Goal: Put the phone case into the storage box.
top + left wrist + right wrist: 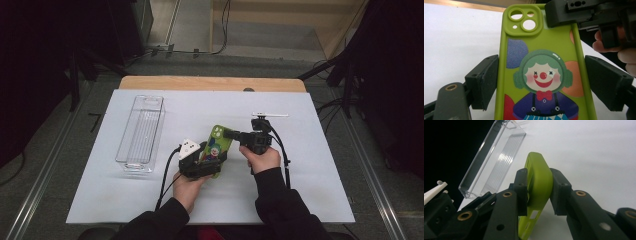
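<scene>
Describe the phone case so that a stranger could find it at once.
On the white table cover, look near the middle, right of the clear plastic tray. The phone case is held between the two black grippers; it alone is lime green, with a cartoon clown printed on it.

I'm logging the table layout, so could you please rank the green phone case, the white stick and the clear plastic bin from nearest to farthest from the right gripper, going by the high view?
1. Green phone case: clamped at its top edge in the right gripper.
2. White stick: just beyond the gripper, toward the table's far side.
3. Clear plastic bin: far off on the left.
</scene>
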Tool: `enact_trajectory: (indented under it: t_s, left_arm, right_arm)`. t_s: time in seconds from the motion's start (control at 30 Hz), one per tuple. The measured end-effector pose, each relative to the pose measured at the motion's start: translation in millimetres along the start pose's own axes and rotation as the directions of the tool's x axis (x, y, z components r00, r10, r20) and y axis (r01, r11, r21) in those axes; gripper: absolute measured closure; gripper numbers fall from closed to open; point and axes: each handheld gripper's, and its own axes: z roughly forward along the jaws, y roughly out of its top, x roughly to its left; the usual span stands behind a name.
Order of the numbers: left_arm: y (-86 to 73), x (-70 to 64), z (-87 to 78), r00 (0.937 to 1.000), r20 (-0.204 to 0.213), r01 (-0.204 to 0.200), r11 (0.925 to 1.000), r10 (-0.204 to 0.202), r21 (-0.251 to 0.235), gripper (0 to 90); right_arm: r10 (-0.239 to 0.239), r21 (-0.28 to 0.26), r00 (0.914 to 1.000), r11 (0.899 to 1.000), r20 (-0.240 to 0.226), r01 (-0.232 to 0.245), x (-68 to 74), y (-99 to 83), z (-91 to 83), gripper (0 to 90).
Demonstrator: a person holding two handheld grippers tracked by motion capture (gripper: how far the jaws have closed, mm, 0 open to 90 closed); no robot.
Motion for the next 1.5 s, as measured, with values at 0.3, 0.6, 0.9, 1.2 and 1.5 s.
enact_trajectory:
  t_s: [0.3, 0.6, 0.9, 1.2, 1.5]
  left_arm:
    - [-0.7, -1.0, 0.6, 1.0, -0.001, -0.006, 1.0, 0.006, -0.004, 16.6]
    - [0.9, -1.6, 0.5, 0.9998, 0.006, -0.018, 0.9998, 0.018, 0.007, 16.2]
    - [8.4, -2.3, 1.3, 0.9995, 0.026, -0.022, 0.9977, 0.02, 0.064, 13.6]
    - [18.2, 0.4, -1.5, 0.9996, 0.026, -0.009, 0.9889, 0.006, 0.148, 3.5]
    - [22.8, 3.6, -6.1, 0.9988, 0.049, -0.018, 0.9768, 0.008, 0.213, 3.7]
  right_arm:
    - [0.021, 0.0, 0.9995, 1.0, -0.022, -0.021, 0.4, 0.4, -1.6, 72.1]
    - [0.036, 0.009, 0.9981, 0.999, -0.049, -0.036, 1.0, 1.8, -3.9, 74.2]
    - [0.015, 0.02, 0.9975, 1.0, -0.069, -0.014, 7.7, 3.5, -7.2, 74.9]
    - [-0.018, 0.0, 0.9989, 1.0, -0.042, 0.018, 10.0, 5.3, -12.4, 74.9]
    - [-0.044, -0.025, 0.999, 0.999, -0.003, 0.044, 5.7, 9.8, -20.5, 74.8]
